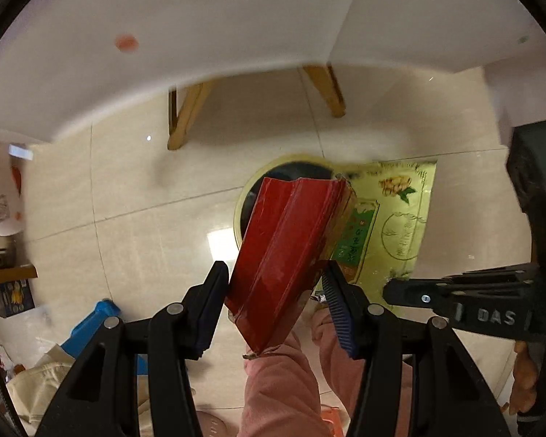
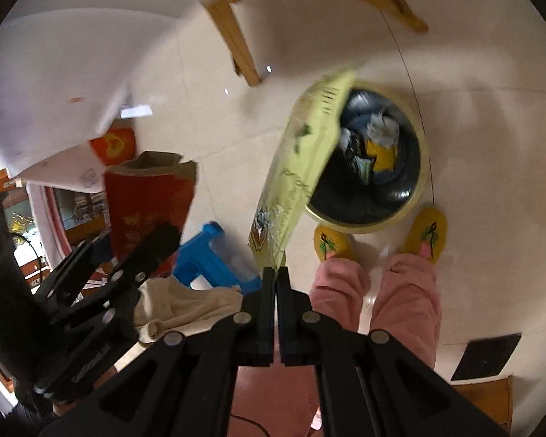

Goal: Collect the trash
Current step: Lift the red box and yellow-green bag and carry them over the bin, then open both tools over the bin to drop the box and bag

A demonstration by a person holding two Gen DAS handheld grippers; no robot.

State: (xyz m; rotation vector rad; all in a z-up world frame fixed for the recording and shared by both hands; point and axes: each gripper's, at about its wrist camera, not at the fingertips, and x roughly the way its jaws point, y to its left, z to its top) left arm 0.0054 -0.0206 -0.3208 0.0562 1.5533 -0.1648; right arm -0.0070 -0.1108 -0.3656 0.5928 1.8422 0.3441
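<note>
My left gripper [image 1: 275,273] is shut on a crushed red carton [image 1: 291,233], which tilts up over the bin. The bin [image 1: 244,196] stands on the floor below, round with a yellow rim and a black liner. In the right wrist view several bits of trash lie inside the bin [image 2: 364,227]. My right gripper [image 2: 276,273] is shut on the lower edge of a flat yellow-green packet [image 2: 302,153] that leans over the bin's left rim. From the left wrist the packet [image 1: 393,218] hangs right of the carton, with the right gripper [image 1: 389,291] below it. The left gripper [image 2: 163,233] and red carton [image 2: 145,196] show at the left.
A white table [image 1: 163,36] with wooden legs [image 1: 185,116] stands beyond the bin. A person's pink trouser legs [image 2: 407,291] and yellow slippers [image 2: 427,233] are close beside the bin. A blue plastic stool [image 2: 207,255] and a beige cloth [image 2: 185,302] lie at the left.
</note>
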